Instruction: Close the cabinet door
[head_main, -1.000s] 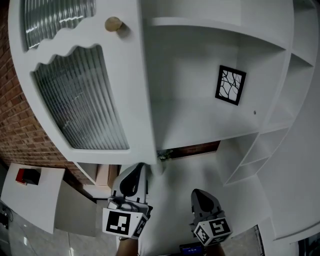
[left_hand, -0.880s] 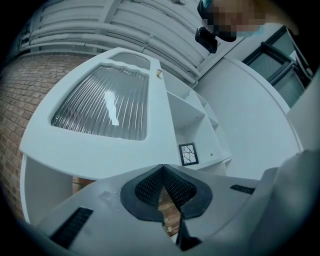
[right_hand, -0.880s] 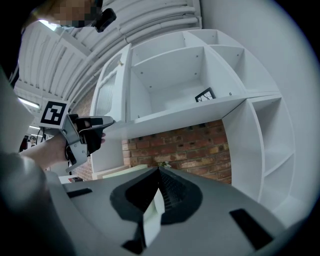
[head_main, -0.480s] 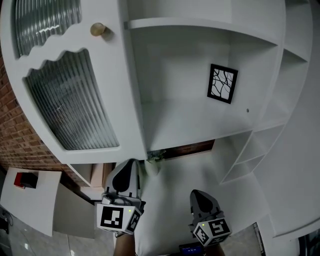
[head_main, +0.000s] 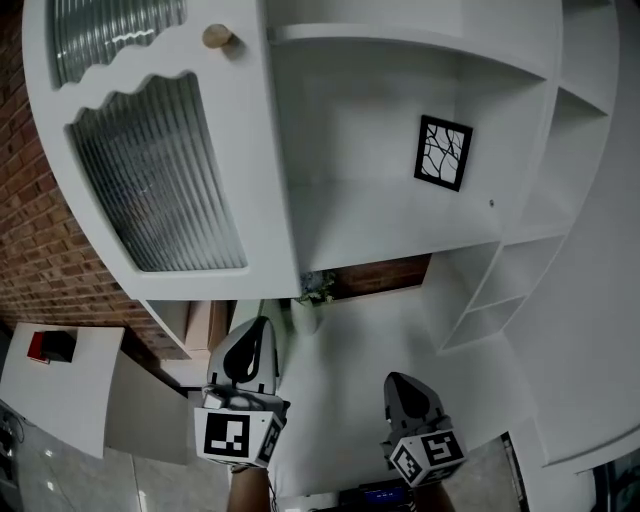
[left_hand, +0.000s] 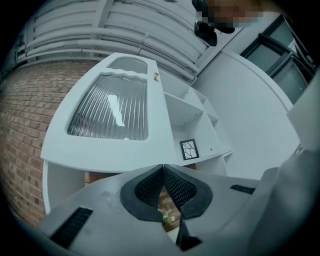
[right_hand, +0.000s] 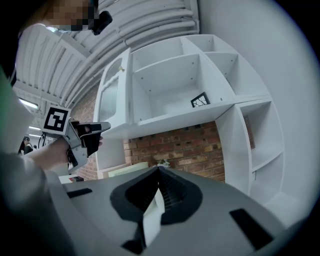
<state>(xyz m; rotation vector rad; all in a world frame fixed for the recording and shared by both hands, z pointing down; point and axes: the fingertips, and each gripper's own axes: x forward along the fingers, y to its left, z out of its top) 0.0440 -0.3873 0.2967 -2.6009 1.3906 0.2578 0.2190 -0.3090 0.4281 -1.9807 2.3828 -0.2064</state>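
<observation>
The white cabinet door (head_main: 160, 160), with ribbed glass panes and a round wooden knob (head_main: 217, 37), stands swung open to the left of the open compartment (head_main: 380, 210). A black-framed picture (head_main: 443, 152) leans inside the compartment. My left gripper (head_main: 255, 330) is shut and empty, just below the door's lower corner, apart from it. My right gripper (head_main: 400, 382) is shut, lower and to the right. In the left gripper view the door (left_hand: 110, 125) fills the upper left above the shut jaws. The right gripper view shows the door (right_hand: 112, 95) edge-on, with the left gripper (right_hand: 82, 135) beside it.
A small plant in a white pot (head_main: 312, 295) sits on the counter against the brick wall (head_main: 40, 230). Narrow open side shelves (head_main: 500, 290) stand at the right. A white table (head_main: 60, 385) at lower left holds a red and black object (head_main: 50, 346).
The head view has shifted a little. My left gripper has drifted slightly left and down below the door's corner. The door stands open as before.
</observation>
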